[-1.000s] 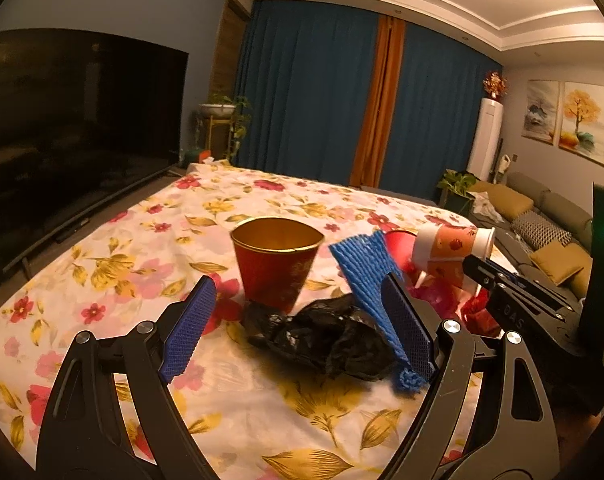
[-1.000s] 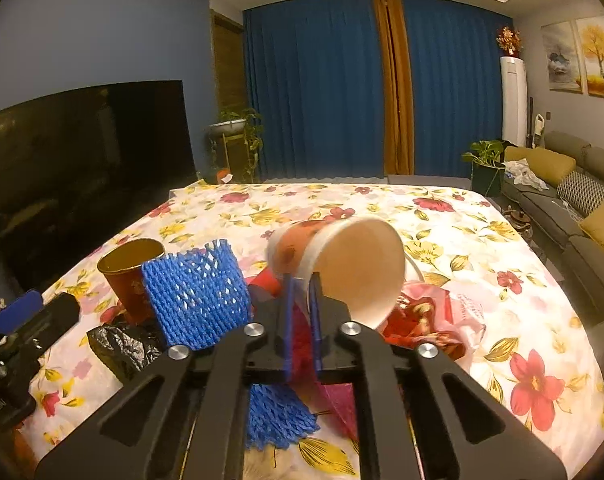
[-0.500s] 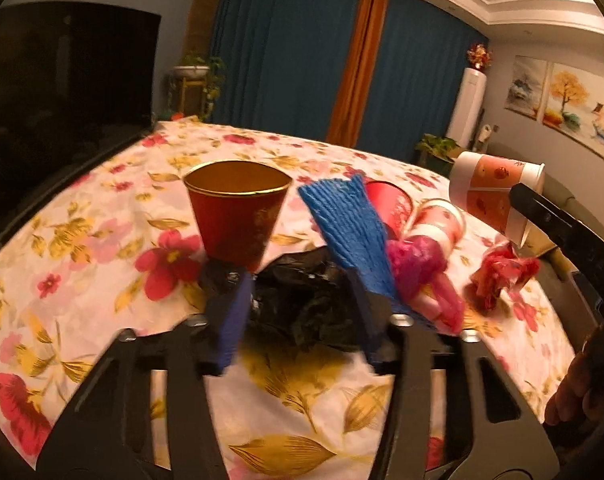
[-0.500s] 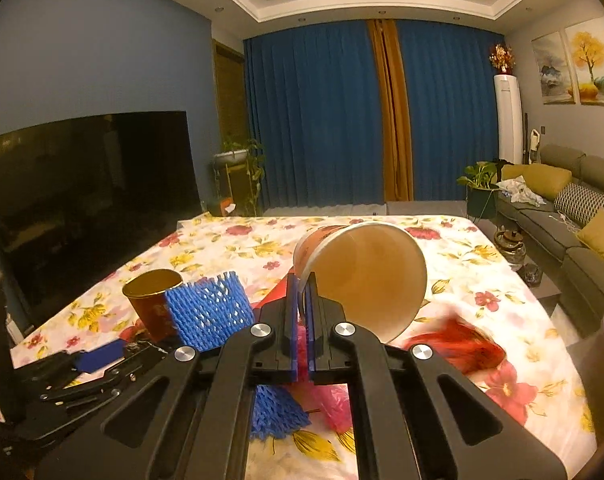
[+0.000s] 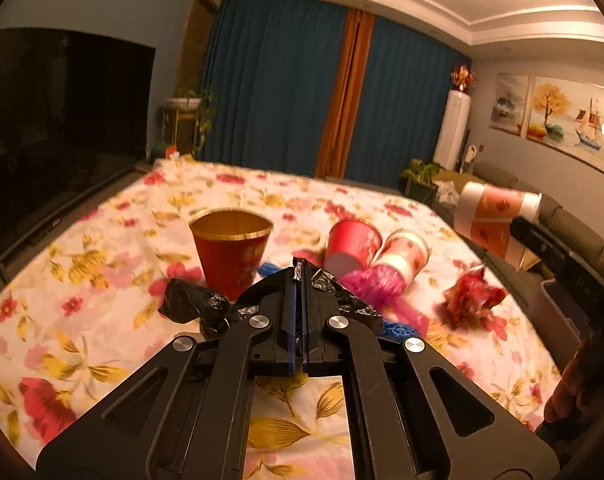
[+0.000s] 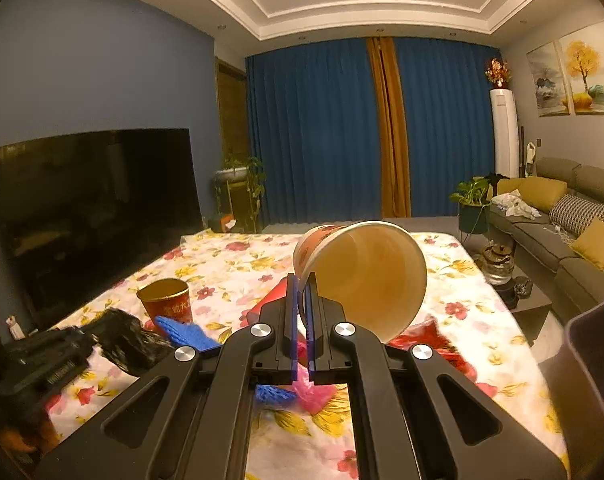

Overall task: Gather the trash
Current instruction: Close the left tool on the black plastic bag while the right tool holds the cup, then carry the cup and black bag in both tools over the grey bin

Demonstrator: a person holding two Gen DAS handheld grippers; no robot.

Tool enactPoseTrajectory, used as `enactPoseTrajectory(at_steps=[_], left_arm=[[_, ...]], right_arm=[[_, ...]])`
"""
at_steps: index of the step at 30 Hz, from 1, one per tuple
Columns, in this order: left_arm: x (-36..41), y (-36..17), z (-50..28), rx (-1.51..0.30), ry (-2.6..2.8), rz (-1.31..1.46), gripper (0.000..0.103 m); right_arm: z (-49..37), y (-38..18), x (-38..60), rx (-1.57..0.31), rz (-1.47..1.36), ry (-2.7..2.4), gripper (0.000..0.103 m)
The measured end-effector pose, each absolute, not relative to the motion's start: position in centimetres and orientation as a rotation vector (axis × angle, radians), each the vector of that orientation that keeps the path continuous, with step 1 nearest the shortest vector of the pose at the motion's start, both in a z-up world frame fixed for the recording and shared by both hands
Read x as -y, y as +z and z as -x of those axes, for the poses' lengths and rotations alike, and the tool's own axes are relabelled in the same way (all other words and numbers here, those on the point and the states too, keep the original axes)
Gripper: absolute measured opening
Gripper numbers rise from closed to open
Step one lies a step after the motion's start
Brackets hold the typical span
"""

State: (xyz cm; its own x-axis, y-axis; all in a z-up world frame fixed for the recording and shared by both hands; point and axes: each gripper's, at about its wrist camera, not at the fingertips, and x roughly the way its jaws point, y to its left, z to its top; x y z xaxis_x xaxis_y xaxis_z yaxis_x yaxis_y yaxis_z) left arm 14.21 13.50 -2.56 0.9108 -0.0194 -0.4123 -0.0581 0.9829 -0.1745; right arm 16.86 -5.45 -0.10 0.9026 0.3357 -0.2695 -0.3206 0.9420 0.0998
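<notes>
A: What's the grip like right now?

B: The left tongs (image 5: 297, 280) are clenched on the black plastic bag (image 5: 197, 306), pinching only a thin fold of film at the tip; most of the bag sags to their left, and a blue foam net (image 5: 398, 330) lies under it on the counter (image 5: 101, 240). The right tongs (image 6: 300, 284) are clamped on the rim of the paper cup (image 6: 366, 276), which sticks out sideways beyond them, off the cloth.

A: So what could go wrong?

B: I'd say the film could slide out of the left tongs if they lift fast, since so little is caught. The trailing bag could also snag the red-and-gold cup (image 5: 231, 250) standing just beyond the tongs and tip it.

A: And the right side?

B: A rim pinch on a thin wall is weak; the cup could pivot or crumple and drop onto the red wrapper (image 6: 442, 344) below the tongs.
</notes>
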Motion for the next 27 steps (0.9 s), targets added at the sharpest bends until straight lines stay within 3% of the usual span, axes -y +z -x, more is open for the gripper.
enactPoseTrajectory(at_steps=[15, 27], left_arm=[[-11.7, 3.8, -9.9, -0.28, -0.032, 0.205, 0.001], [-4.6, 4.8, -10.7, -0.276, -0.152, 0.143, 0.001]], right_arm=[[-12.1, 1.9, 10.6, -0.201, -0.075, 0.286, 0.004], [-9.6, 1.9, 15.4, -0.182, -0.06, 0.198, 0.004]])
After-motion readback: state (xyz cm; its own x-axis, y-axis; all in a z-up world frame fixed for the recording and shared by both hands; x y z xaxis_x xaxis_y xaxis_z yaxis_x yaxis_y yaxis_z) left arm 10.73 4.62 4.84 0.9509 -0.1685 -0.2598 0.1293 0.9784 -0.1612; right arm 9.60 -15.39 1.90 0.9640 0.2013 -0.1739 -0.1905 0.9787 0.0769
